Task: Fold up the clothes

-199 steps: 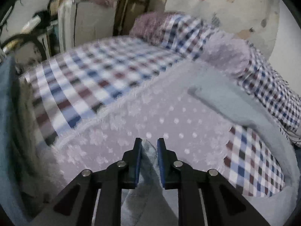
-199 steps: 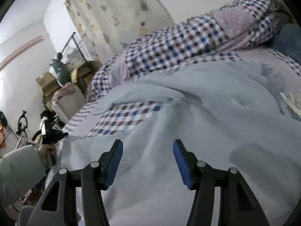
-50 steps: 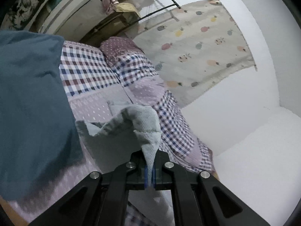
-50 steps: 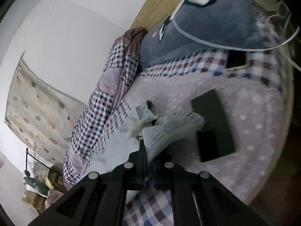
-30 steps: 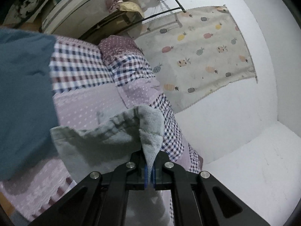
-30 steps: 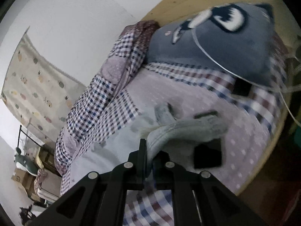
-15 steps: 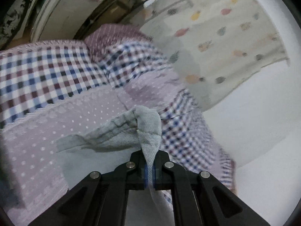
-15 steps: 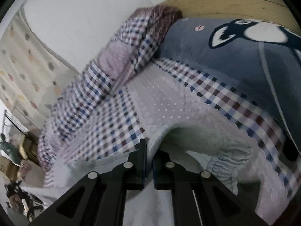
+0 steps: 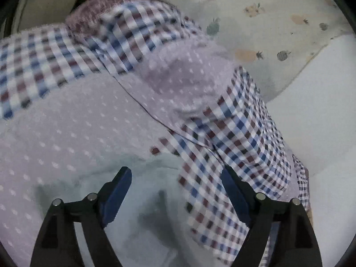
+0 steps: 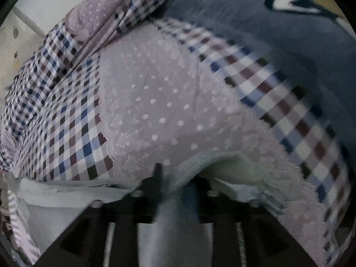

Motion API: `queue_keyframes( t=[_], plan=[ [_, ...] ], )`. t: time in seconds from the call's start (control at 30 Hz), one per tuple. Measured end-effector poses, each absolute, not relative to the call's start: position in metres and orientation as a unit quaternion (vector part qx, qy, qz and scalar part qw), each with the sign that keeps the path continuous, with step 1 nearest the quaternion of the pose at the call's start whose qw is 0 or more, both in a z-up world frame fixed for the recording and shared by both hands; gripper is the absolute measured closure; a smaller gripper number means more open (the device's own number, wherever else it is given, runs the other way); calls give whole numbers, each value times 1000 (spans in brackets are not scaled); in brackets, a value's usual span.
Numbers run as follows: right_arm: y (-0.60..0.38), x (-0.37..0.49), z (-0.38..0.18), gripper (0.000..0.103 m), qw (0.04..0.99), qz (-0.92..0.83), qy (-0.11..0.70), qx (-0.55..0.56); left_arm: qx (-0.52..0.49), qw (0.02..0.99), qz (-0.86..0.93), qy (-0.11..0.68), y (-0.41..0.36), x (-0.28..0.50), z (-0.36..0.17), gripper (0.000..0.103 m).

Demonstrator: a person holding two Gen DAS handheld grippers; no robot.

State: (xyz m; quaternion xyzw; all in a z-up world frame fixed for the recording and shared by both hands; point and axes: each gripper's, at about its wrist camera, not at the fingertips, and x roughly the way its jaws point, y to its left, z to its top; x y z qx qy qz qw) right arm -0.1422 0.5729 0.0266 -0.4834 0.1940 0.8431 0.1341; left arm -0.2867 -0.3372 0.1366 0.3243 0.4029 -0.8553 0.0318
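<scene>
Our left gripper (image 9: 175, 191) hangs wide open above the pale grey-green fleece garment (image 9: 138, 220) spread on the lilac dotted, checked bedspread (image 9: 73, 129); our right gripper (image 10: 175, 191) is blurred, grip unclear; a fold seems laid; next, regrasp an edge.

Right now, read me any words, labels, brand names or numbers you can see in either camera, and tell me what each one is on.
There is no readable text in either view.
The curtain carries only fruit prints, no words.
The grey-blue cushion shows a dark and white graphic, no lettering.
The pale garment shows no label or tag, and the checked bedspread is pattern only.
</scene>
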Motion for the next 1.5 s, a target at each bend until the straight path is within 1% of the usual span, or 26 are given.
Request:
queue_keyframes(
  t=[0.03,0.1,0.17,0.23,0.3,0.4,0.5,0.57,0.6,0.63,0.67,0.7,0.73,0.77,0.83,0.9,0.97,1.03,1.1,1.17,1.2,1.23,1.3,1.37,1.5],
  plan=[
    [573,-135,34,38,142,850,187,-471,321,32,-856,404,-346,-276,133,17],
    [569,-113,50,34,152,867,177,-441,310,35,-858,408,-366,-246,121,17],
    [561,-88,67,34,153,882,171,-411,312,44,-863,395,-377,-223,108,17],
    [543,-67,77,33,129,893,171,-396,333,36,-862,382,-383,-207,87,18],
    [522,-54,83,33,90,901,173,-388,361,3,-854,375,-377,-203,66,19],
    [479,-36,92,33,22,912,162,-377,389,-40,-851,349,-354,-216,50,23],
    [431,-24,98,33,-22,921,133,-366,422,-38,-848,317,-329,-238,36,23],
    [404,-15,100,33,-42,924,114,-363,436,-25,-845,309,-319,-251,27,28],
    [393,-11,101,33,-49,925,107,-362,438,-11,-843,313,-318,-258,23,42],
    [383,-9,101,33,-55,925,101,-362,435,3,-841,321,-319,-261,20,67],
    [375,-7,100,33,-62,925,95,-363,428,13,-840,334,-322,-261,18,85],
    [368,-5,99,33,-69,924,89,-364,418,16,-839,348,-325,-258,19,99],
    [363,-3,98,33,-74,924,82,-366,408,19,-838,362,-327,-256,20,100],
    [360,-1,98,33,-75,924,74,-368,391,17,-843,370,-329,-251,25,100],
    [355,3,98,33,-77,923,62,-371,318,-16,-880,354,-323,-225,58,100],
    [357,4,99,33,-80,924,65,-369,253,-25,-902,349,-321,-188,87,100],
    [360,6,99,33,-79,924,68,-369,234,-9,-915,329,-324,-165,93,99],
    [362,7,97,33,-78,922,76,-372,306,14,-888,343,-340,-171,63,91],
    [362,8,95,33,-77,920,84,-375,378,44,-841,384,-360,-176,26,86],
    [358,12,95,33,-83,919,83,-376,385,39,-815,431,-373,-169,8,80],
    [354,14,95,33,-85,919,76,-376,384,35,-806,450,-379,-165,1,70],
    [350,15,94,33,-85,919,67,-378,369,23,-808,459,-380,-164,0,55],
    [341,19,91,33,-82,920,45,-381,348,5,-818,458,-373,-167,2,40],
    [330,24,87,33,-75,920,22,-385,354,0,-819,451,-367,-179,2,36],
    [312,40,77,33,-53,923,26,-379,390,17,-817,424,-363,-198,3,35]
  ],
)
